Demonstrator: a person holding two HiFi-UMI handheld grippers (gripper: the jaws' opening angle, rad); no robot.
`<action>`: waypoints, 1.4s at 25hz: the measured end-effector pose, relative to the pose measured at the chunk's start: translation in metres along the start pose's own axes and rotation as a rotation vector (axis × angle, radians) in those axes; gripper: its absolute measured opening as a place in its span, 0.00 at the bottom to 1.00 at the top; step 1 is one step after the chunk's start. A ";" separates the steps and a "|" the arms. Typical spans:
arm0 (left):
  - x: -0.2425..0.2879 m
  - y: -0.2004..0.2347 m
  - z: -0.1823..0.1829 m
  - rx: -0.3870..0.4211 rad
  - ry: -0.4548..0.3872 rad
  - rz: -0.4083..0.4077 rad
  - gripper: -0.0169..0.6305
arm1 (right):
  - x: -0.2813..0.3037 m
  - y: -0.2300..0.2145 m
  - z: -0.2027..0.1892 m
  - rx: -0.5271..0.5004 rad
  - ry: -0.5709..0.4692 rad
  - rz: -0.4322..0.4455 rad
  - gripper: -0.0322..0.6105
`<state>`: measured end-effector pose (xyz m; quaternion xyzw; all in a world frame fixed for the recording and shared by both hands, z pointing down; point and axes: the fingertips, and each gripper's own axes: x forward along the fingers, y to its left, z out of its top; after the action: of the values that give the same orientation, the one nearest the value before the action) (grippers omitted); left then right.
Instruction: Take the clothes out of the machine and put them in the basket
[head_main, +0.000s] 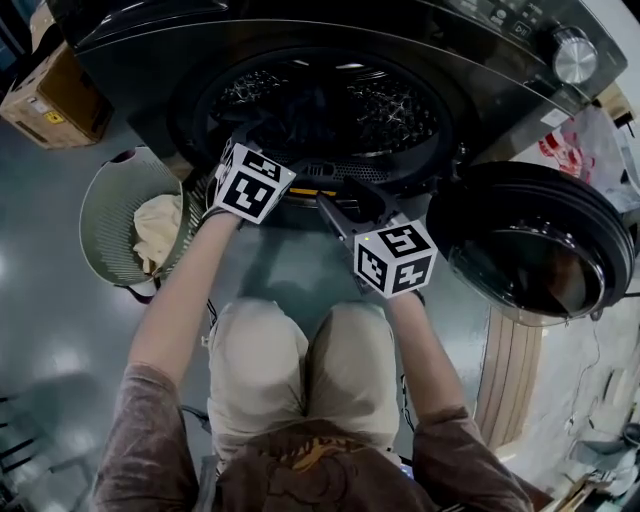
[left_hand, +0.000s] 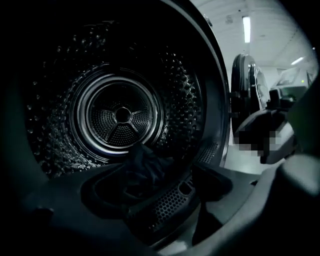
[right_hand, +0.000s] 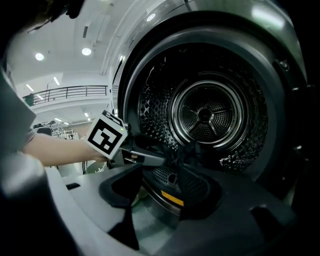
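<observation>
Door (head_main: 545, 250) swung right | basket (head_main: 105, 220) left | dark garment (left_hand: 145, 167) low in drum (left_hand: 50, 125)

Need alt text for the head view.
A person holds the left gripper and right gripper at the open drum of a dark machine. Its door stands open at right; a basket holding pale cloth sits at left.

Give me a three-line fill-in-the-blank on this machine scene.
The machine's door stands ___.
The cream cloth lies in the ___.
The gripper nearer the drum, by the dark garment, is the ___ one.
Missing words: open; basket; left.
</observation>
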<state>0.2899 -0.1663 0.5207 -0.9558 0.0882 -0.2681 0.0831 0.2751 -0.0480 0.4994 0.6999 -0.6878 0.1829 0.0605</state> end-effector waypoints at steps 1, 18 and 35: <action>0.007 0.001 0.000 0.027 0.019 0.009 0.66 | 0.000 0.000 -0.001 0.001 0.003 0.000 0.41; 0.088 0.030 -0.031 0.085 0.418 0.003 0.72 | -0.012 -0.012 -0.004 0.064 -0.009 -0.033 0.41; 0.117 0.040 -0.062 0.037 0.516 -0.001 0.44 | -0.009 -0.017 -0.019 0.083 0.025 -0.054 0.40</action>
<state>0.3512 -0.2371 0.6228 -0.8541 0.1008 -0.5046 0.0753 0.2884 -0.0322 0.5162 0.7175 -0.6598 0.2185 0.0450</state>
